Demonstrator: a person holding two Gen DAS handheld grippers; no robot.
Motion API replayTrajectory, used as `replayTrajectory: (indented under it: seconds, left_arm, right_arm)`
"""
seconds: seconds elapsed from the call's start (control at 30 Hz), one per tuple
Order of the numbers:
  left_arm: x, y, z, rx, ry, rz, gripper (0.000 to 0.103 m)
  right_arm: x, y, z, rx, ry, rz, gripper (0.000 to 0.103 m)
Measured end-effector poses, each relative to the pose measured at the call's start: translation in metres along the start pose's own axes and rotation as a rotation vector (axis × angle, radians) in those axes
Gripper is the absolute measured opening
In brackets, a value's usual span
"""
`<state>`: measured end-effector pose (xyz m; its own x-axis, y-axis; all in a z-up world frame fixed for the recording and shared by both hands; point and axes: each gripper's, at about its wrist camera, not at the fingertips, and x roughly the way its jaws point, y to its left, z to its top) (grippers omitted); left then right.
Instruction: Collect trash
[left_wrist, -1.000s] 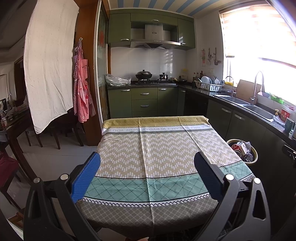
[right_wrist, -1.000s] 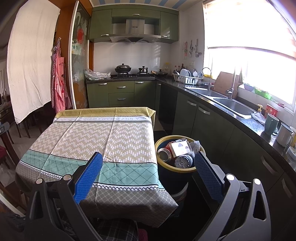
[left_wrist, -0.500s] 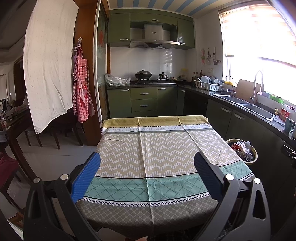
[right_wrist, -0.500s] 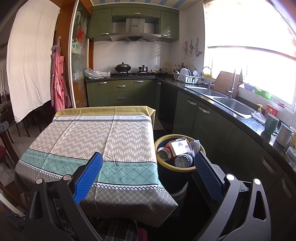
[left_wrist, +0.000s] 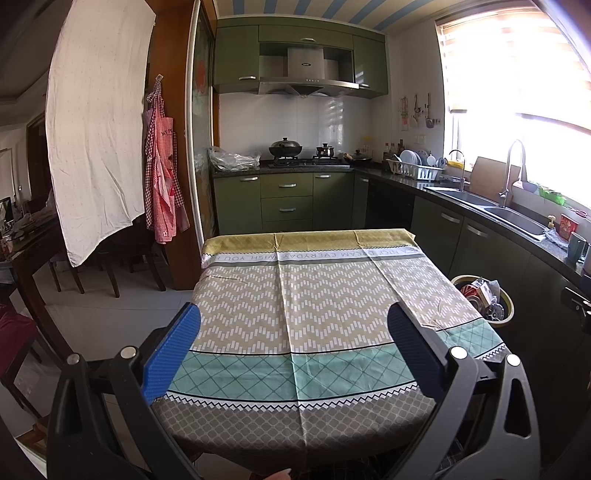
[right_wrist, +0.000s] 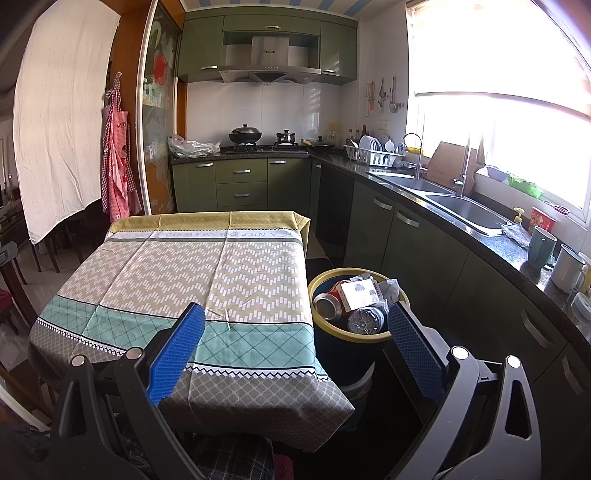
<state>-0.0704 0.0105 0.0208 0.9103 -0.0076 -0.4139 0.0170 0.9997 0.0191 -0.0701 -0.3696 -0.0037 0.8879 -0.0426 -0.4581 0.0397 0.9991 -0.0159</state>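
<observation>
Trash bin (right_wrist: 320, 285): yellow-rimmed, stood on the floor just beside the table's (right_wrist: 184, 273) right edge; its near rim is cut off by a blue finger pad (right_wrist: 415, 350). Inside, a can (right_wrist: 327, 304), a carton (right_wrist: 360, 293) and crumpled wrappers are seen. Left gripper (left_wrist: 294, 345) and right gripper (right_wrist: 295, 345): both spread wide, nothing held, nothing touched. Table: patterned cloth. Sink counter (right_wrist: 491, 240): beyond the bin.

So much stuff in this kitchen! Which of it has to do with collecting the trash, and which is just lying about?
Part of the job:
- yellow-rimmed bin beside the table
- red can, white carton and crushed silver can in it
- left gripper and right gripper, both open and empty

Just lying about:
- tablecloth
- dish rack
- wok
- apron
- mugs
</observation>
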Motion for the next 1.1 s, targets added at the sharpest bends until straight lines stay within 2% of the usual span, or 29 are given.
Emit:
replayTrajectory:
  seconds: [0.73, 1.1]
  left_arm:
    - [0.007, 0.001, 0.001, 0.000, -0.005, -0.015, 0.096]
    - [0.019, 0.002, 0.001, -0.001, 0.038, -0.007, 0.096]
  right_arm:
    - [0.005, -0.001, -0.002, -0.013, 0.012, 0.003, 0.098]
    - [0.014, -0.003, -0.002, -0.015, 0.027, 0.001, 0.098]
